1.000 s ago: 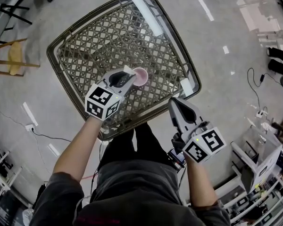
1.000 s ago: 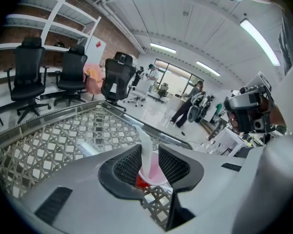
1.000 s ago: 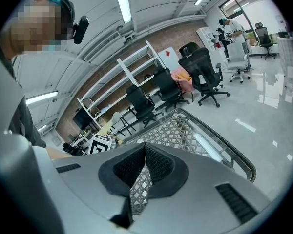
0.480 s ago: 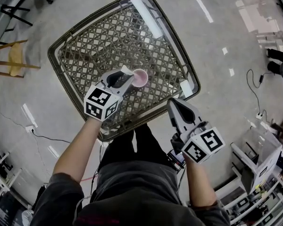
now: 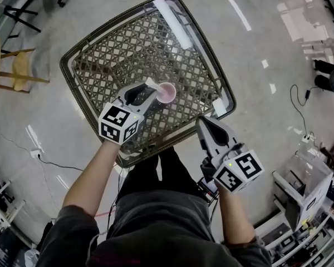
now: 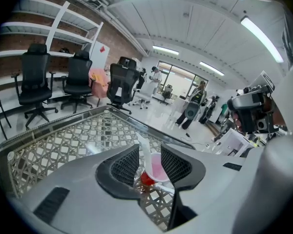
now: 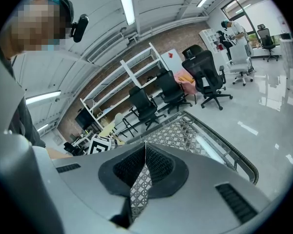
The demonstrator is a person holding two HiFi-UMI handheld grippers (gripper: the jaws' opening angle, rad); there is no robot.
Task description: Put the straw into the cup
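A small pink cup [image 5: 166, 92] stands on the glass-topped wicker table [image 5: 100, 65], near its front. A white straw [image 5: 152, 84] leans out of the cup to the left. My left gripper [image 5: 154, 91] is right at the cup, its jaws opening. In the left gripper view the straw [image 6: 143, 149] and the cup [image 6: 156, 170] lie between the two jaws of the left gripper [image 6: 150, 152], and the pads do not press on the straw. My right gripper [image 5: 202, 124] hovers over the table's front right edge, shut and with nothing in it [image 7: 145, 147].
The table rim [image 5: 172, 141] runs just in front of both hands. Office chairs [image 6: 34, 82] and white shelving [image 7: 136, 77] stand around the room. A wooden stool [image 5: 14, 68] is at the left; cables and bins [image 5: 309, 182] lie at the right.
The left gripper's jaws have spread apart around the straw, which stays leaning in the cup. Neither hand has shifted noticeably.
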